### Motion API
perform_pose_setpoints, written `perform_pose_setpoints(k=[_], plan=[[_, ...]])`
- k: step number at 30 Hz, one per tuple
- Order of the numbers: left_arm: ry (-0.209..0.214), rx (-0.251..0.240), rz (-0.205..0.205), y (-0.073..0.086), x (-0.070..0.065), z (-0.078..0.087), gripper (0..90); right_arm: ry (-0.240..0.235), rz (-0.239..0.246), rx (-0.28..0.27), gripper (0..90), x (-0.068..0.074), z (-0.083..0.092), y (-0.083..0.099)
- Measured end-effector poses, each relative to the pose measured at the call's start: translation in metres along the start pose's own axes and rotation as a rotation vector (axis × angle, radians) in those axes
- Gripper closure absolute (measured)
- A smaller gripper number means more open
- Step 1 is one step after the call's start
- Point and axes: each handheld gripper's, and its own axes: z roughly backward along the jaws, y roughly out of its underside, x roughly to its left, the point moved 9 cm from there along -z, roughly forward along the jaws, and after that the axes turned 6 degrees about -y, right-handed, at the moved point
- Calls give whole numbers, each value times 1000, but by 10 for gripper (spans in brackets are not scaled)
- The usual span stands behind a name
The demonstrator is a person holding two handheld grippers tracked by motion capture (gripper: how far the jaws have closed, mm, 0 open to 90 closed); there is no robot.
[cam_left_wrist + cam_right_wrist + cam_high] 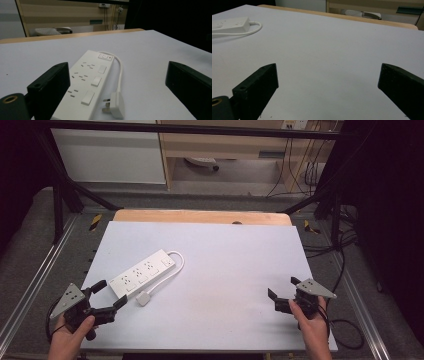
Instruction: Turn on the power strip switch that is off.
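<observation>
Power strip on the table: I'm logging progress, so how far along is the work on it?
Nothing looks done: the power strip lies flat on the table, its plug loose beside it. In hand: the left gripper hovers open near its end, touching nothing. The right gripper waits open, far off. Grasping the strip or plug is all still ahead.

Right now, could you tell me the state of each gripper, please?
Left gripper: open, holding nothing.
Right gripper: open, holding nothing.
</observation>
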Motion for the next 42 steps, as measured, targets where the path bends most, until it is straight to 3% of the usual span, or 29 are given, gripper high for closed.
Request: perform_pose_setpoints(k=[9,16,24,32,42], plan=[[19,-19,-8,-18,-6,1,56,-1,2,0,32,0,0,0],[25,-8,-23,-23,-10,-3,56,-2,2,-1,31,1,-1,0],[33,-4,-12,-29,-12,-4,56,0,0,2,31,1,-1,0],[39,2,-30,-38,-13,-14,59,-1,-2,0,27,2,-1,0],[44,10,-25,-43,-16,-30,61,-13,0,0,27,5,-2,0]])
